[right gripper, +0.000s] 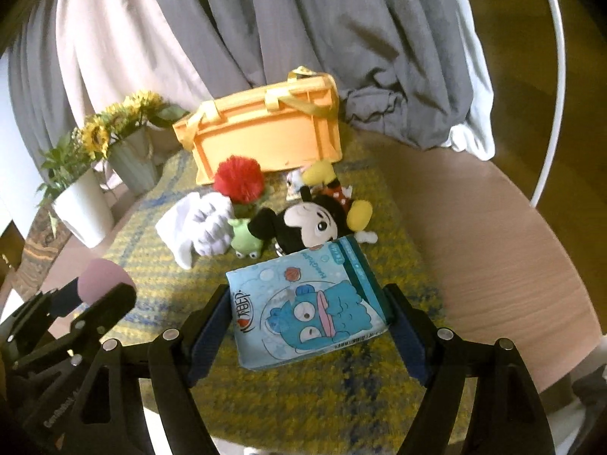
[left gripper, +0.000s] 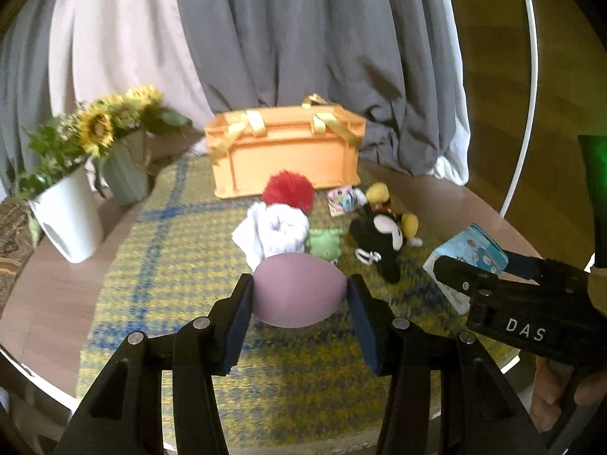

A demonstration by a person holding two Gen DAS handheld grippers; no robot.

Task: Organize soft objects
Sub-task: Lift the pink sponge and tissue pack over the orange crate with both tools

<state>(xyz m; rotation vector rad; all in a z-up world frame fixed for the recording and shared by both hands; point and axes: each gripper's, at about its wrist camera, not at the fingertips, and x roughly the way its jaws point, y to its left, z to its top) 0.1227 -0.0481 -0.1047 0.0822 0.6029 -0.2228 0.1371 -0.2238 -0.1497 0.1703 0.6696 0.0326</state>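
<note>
- Between the two grippers and the orange crate (right gripper: 265, 132) lies a huddle of toys: white cloth (right gripper: 201, 223), red pompom (right gripper: 238, 182), green frog (right gripper: 244, 239), mouse plush (right gripper: 311, 220); these block the straight low way across the mat (right gripper: 303, 386)
- The crate's yellow ribbon handles (left gripper: 246, 125) lie over its rim and narrow the opening
- Left of the crate stand a white pot (left gripper: 70, 216) and a ribbed vase of sunflowers (left gripper: 125, 170); that flank is crowded
- Right of the plush, bare tabletop (right gripper: 485, 235) lies open to the table's edge
- Grey curtains (left gripper: 303, 38) hang close behind the crate
</note>
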